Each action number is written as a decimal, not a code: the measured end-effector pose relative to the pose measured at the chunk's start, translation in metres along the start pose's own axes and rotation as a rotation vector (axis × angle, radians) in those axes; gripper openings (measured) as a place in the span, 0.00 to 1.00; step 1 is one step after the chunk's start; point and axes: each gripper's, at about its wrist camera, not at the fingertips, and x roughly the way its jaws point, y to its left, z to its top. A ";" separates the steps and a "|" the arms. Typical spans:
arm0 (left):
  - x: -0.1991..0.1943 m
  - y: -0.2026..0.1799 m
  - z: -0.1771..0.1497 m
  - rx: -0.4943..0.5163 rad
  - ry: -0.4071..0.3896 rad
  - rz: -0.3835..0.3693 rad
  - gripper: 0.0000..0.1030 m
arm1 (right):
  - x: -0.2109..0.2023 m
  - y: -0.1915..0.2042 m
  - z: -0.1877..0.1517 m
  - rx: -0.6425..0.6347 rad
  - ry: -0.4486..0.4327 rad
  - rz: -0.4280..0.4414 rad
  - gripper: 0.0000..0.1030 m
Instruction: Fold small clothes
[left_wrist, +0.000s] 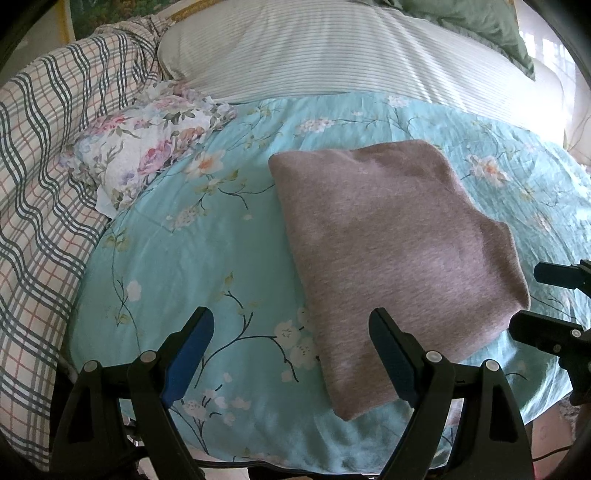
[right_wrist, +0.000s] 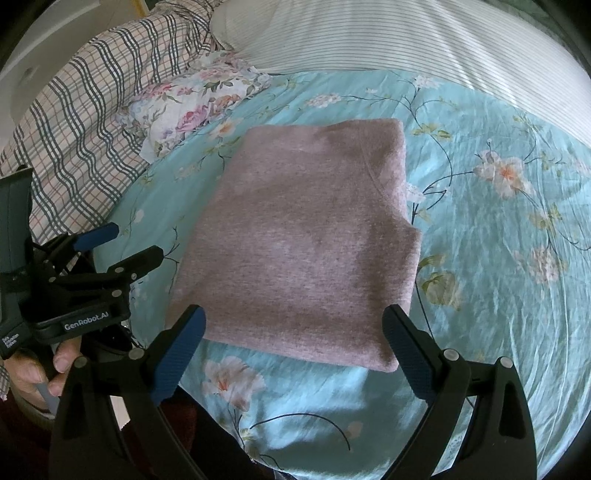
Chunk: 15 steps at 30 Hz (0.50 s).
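Observation:
A mauve-grey knit garment lies folded into a neat rectangle on the turquoise floral bedsheet. It also shows in the right wrist view. My left gripper is open and empty, just short of the garment's near left corner. It also shows in the right wrist view. My right gripper is open and empty, hovering at the garment's near edge. Its fingertips show at the right edge of the left wrist view.
A small floral cloth lies at the far left of the sheet, also in the right wrist view. A plaid quilt is bunched on the left. A striped pillow lies behind. A green pillow is far right.

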 end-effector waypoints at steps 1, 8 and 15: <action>0.000 0.000 0.000 0.000 0.000 0.000 0.84 | 0.000 0.000 0.000 -0.001 0.000 0.000 0.94; 0.000 -0.001 0.001 0.001 0.004 0.005 0.84 | 0.000 0.000 0.000 -0.002 -0.002 -0.001 0.94; 0.000 -0.001 0.000 -0.003 0.003 0.004 0.84 | -0.001 0.001 0.001 -0.001 -0.003 -0.001 0.94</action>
